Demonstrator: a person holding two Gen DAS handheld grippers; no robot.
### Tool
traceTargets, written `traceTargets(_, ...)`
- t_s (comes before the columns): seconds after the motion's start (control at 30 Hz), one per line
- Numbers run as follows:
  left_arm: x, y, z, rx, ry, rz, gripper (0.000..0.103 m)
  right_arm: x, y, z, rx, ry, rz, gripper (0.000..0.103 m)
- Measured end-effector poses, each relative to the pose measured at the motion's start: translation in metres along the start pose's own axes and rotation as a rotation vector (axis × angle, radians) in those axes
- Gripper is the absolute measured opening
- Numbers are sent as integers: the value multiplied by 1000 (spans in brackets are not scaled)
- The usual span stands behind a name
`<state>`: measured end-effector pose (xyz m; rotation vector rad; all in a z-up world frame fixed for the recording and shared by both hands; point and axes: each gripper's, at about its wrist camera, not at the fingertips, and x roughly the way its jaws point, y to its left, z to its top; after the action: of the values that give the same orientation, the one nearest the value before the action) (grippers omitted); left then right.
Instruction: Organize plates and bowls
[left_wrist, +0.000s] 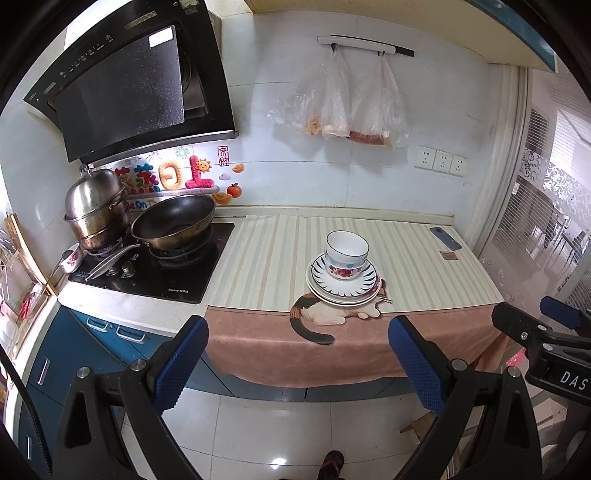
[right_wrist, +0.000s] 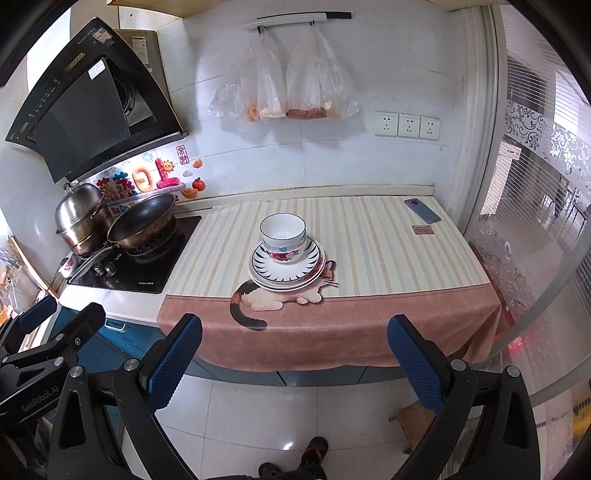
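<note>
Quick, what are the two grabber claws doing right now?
Left gripper: open, holding nothing.
Right gripper: open, holding nothing.

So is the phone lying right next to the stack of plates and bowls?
No, the phone lies near the counter's far right corner, well apart from the stack.

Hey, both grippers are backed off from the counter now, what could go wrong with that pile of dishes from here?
1. The bowls are nested on the stacked plates; a knock might topple the pile.
2. The stack sits near the counter's front edge on a cloth that overhangs it; snagging the cloth may drag everything off.
3. The phone lies to the right, so sliding dishes that way might hit it.
</note>
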<state>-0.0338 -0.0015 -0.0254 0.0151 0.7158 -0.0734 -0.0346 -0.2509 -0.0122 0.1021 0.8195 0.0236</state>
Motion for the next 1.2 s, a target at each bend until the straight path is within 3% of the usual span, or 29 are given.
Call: traceTargets(1.2, 2, 0, 6, 2, -25, 2, 100, 2, 6, 3, 7, -5, -11, 102)
